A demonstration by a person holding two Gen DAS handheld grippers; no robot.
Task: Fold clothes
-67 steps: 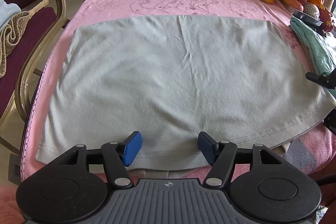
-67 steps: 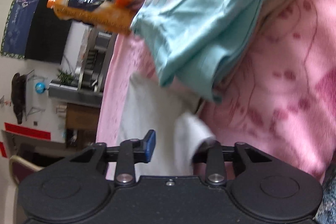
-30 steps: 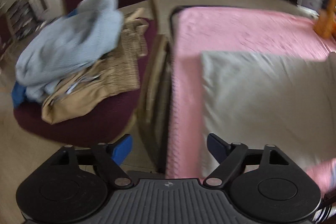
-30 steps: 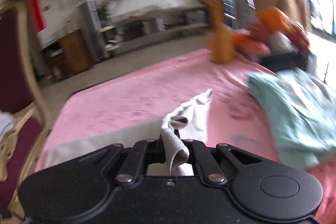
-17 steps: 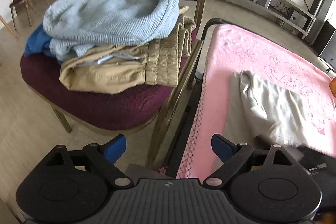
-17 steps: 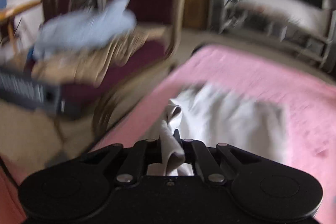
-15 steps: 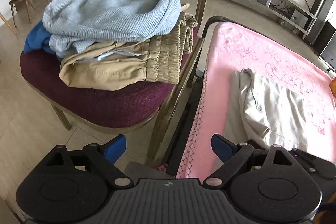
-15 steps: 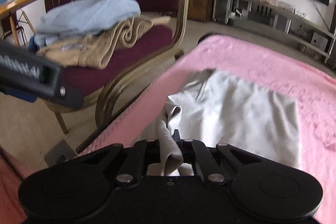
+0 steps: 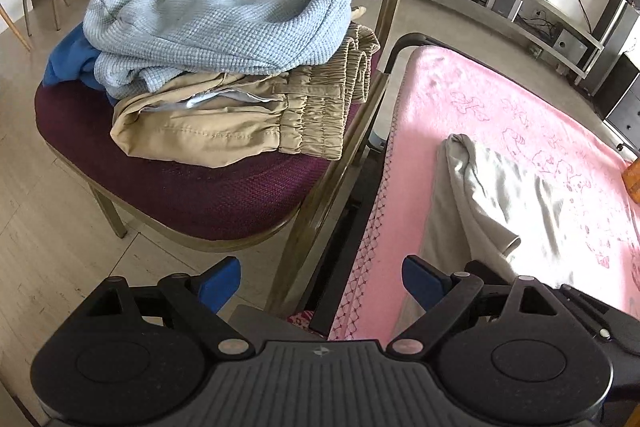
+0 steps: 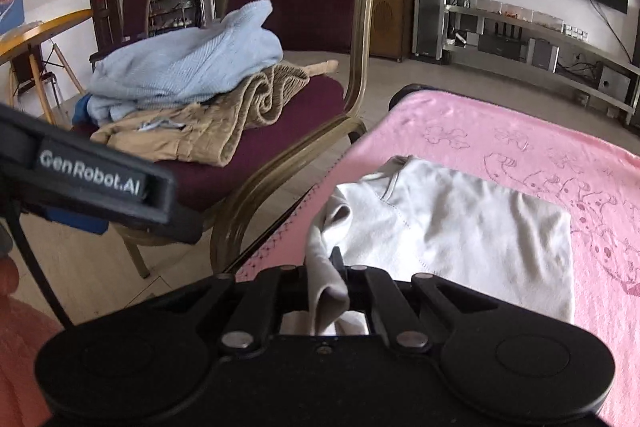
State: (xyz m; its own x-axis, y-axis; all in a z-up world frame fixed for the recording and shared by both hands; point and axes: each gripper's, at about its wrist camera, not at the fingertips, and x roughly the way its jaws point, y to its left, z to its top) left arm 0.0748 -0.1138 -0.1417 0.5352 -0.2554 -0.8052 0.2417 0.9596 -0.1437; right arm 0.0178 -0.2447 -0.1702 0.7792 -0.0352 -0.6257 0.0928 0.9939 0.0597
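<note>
Pink blanket (image 10: pixel 500 147) covers our table, where the grey shirt (image 10: pixel 460 227) lies half-folded; our right gripper (image 10: pixel 326 283) pinches its corner, while our left gripper (image 9: pixel 320 279) hangs wide open, empty, beside the chair (image 9: pixel 224 195).

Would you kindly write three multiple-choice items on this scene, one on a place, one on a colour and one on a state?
1. Where is the light blue knit sweater?
A. on the pink blanket
B. on top of the pile on the chair
C. on the floor

2. What colour is the blanket on the table?
A. pink
B. green
C. grey

3. How is the right gripper?
A. wide open
B. shut on the grey shirt
C. shut on nothing

Answers:
1 B: it lies on the tan trousers on the chair.
2 A: pink around the grey shirt.
3 B: grey cloth is pinched between its fingers.
</note>
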